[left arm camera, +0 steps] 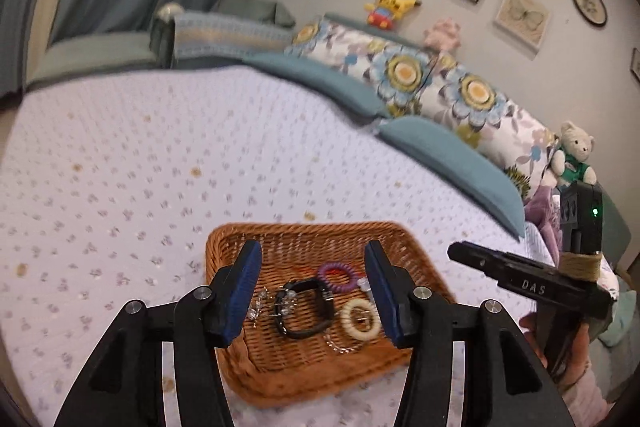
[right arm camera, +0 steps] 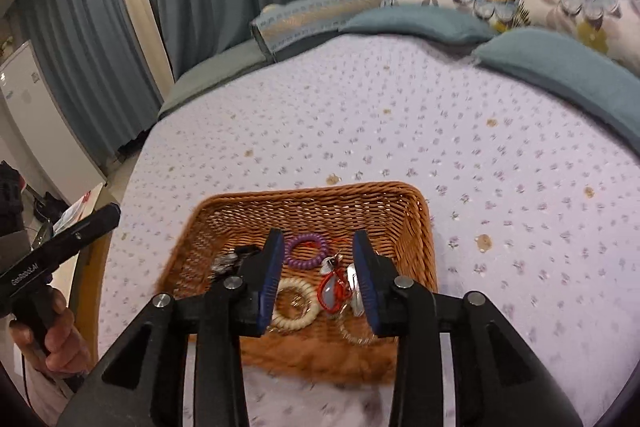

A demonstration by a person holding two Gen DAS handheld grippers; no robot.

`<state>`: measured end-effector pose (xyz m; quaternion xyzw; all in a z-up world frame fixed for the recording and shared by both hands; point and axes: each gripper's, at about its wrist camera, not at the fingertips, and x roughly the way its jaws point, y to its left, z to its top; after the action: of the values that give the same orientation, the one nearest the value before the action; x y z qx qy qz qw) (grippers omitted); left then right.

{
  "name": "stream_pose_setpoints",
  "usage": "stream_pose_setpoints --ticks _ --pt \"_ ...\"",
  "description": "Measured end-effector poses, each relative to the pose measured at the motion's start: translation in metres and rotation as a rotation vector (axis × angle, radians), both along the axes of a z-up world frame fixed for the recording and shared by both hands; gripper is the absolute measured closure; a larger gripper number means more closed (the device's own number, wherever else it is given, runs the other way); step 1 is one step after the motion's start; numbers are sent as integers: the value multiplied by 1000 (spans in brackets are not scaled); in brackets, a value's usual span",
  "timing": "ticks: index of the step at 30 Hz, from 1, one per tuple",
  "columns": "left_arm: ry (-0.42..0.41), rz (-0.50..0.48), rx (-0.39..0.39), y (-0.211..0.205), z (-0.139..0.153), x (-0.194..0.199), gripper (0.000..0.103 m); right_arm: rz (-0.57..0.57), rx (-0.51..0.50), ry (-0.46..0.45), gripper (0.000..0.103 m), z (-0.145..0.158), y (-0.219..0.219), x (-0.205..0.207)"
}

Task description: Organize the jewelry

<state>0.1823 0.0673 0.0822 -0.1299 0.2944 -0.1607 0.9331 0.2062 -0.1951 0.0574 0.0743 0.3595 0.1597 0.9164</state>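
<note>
I hold my 2 grippers above the basket [right arm camera: 420,211] on the bed [right arm camera: 480,167]. The left gripper [left arm camera: 314,291] is wide apart and grasps nothing; the right gripper [right arm camera: 318,277] is also released, but narrower. All jewelry lies inside the basket: purple coil [right arm camera: 306,249], cream ring [right arm camera: 294,311], red cord piece [right arm camera: 332,293], black bracelet [left arm camera: 306,307]. The pieces touch each other (some overlap), so I think closing on one can catch the neighbour's cord and drag it out.

Left gripper [left arm camera: 312,291] and right gripper [right arm camera: 316,275] agape, unladen.
</note>
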Motion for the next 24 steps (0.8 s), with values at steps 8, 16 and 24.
stream_pose_setpoints --ticks 8,16,24 --pt "-24 29 -19 -13 14 -72 47 -127 -61 -121 62 28 2 -93" --pt "-58 76 98 -43 -10 -122 46 -213 -128 -219 62 27 5 -157" --pt "-164 152 170 -52 -16 -137 45 -210 -156 -262 62 22 15 -167"
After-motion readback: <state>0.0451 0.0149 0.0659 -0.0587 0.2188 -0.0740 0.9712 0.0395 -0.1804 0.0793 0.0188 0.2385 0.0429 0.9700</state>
